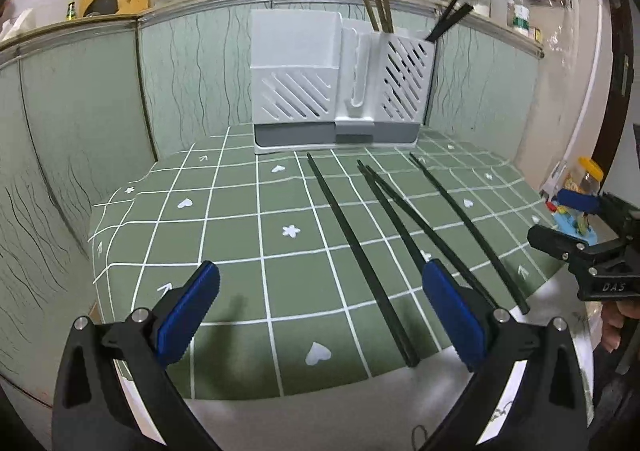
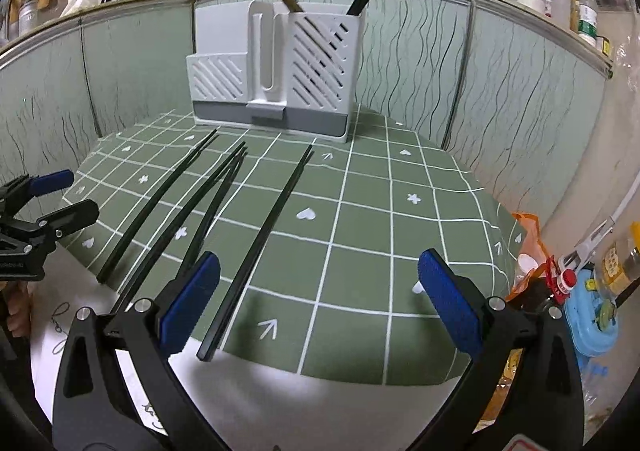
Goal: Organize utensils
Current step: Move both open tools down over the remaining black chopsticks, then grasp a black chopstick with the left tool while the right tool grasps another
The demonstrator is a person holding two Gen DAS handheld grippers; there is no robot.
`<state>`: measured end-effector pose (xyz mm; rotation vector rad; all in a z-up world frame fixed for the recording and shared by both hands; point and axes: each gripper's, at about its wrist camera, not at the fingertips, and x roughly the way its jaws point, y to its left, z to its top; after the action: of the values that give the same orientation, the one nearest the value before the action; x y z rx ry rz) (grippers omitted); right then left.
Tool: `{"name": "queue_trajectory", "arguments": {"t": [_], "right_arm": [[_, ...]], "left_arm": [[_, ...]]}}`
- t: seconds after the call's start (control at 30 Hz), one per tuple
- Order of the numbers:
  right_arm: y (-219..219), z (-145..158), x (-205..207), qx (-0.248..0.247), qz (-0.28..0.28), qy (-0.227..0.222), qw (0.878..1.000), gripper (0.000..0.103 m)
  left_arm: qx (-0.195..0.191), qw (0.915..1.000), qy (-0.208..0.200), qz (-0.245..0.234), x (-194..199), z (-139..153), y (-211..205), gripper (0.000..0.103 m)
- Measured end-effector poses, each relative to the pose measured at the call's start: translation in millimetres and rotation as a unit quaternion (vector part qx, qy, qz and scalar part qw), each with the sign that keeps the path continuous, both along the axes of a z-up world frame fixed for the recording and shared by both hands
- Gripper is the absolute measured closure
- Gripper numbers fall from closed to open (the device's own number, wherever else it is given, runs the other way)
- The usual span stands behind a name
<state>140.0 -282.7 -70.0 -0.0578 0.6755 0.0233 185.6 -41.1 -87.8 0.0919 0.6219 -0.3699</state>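
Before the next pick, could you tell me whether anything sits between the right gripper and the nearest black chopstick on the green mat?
Nothing visible does. The right gripper is open above the mat's near edge, and the nearest chopstick lies bare just beside its left finger.

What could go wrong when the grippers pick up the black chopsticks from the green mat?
1. The middle two black chopsticks lie crossed and touching, so a gripper might lift both or nudge one.
2. The near chopstick overhangs the green mat; a poor pinch could knock it off.
3. The holder already contains chopsticks, which may block insertion.

Black grippers point(image 1: 320, 315) — ribbed blue pads point(image 1: 188, 319)
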Motion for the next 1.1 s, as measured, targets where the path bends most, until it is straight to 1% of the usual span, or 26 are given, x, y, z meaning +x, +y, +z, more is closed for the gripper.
{"name": "queue_trajectory", "arguments": {"t": [0.13,0.23,0.33,0.37,0.4,0.43,0.47,0.5,0.63,0.7,0.83,0.9,0.93,1.0,1.03,1.07,1.1], "right_arm": [[4,-3,3,0.014,0.010,0.009,1.000,0.008],[10,-7,5,0.015,0.022,0.018,0.999,0.008],[13,-11,6,0.019,0.029,0.027,0.999,0.015],[14,-13,7,0.017,0.029,0.030,0.999,0.017],[16,-14,8,0.016,0.032,0.034,0.999,0.020],[17,-16,9,0.015,0.033,0.037,0.999,0.021],[19,-18,10,0.012,0.034,0.039,0.999,0.024],[21,-19,11,0.009,0.035,0.041,0.999,0.027],[28,-24,15,-0.006,0.040,0.048,0.998,0.037],[29,-26,16,-0.008,0.038,0.053,0.998,0.043],[19,-27,17,0.016,0.028,0.059,0.998,0.048],[16,-28,19,0.021,0.025,0.063,0.997,0.059],[15,-29,18,0.019,0.022,0.063,0.998,0.061],[14,-29,19,0.017,0.016,0.062,0.998,0.067],[11,-29,18,0.020,0.012,0.063,0.998,0.068],[9,-28,17,0.022,0.011,0.063,0.998,0.070],[7,-28,17,0.026,0.009,0.063,0.998,0.072]], "left_arm": [[0.000,0.9998,0.018,-0.006,6,-8,-4,0.005],[0.016,0.9995,0.025,-0.011,9,-14,-12,0.005],[0.038,0.9990,0.021,-0.013,10,-18,-21,0.007],[0.043,0.9987,0.023,-0.015,11,-20,-25,0.013],[0.047,0.9984,0.028,-0.017,12,-22,-28,0.021],[0.051,0.9980,0.033,-0.018,13,-24,-30,0.025],[0.059,0.9975,0.035,-0.016,14,-26,-34,0.033],[0.062,0.9974,0.033,-0.015,13,-27,-35,0.038],[0.068,0.9970,0.031,-0.019,13,-28,-41,0.048],[0.072,0.9968,0.028,-0.021,12,-29,-43,0.055],[0.068,0.9972,0.027,-0.016,13,-29,-45,0.065],[0.064,0.9974,0.029,-0.014,14,-29,-46,0.073],[0.062,0.9975,0.031,-0.012,14,-29,-45,0.074],[0.061,0.9975,0.033,-0.005,15,-28,-42,0.083],[0.059,0.9976,0.035,-0.001,16,-28,-40,0.085],[0.056,0.9978,0.037,0.002,17,-27,-38,0.091],[0.046,0.9980,0.042,0.008,19,-27,-34,0.094]]}}
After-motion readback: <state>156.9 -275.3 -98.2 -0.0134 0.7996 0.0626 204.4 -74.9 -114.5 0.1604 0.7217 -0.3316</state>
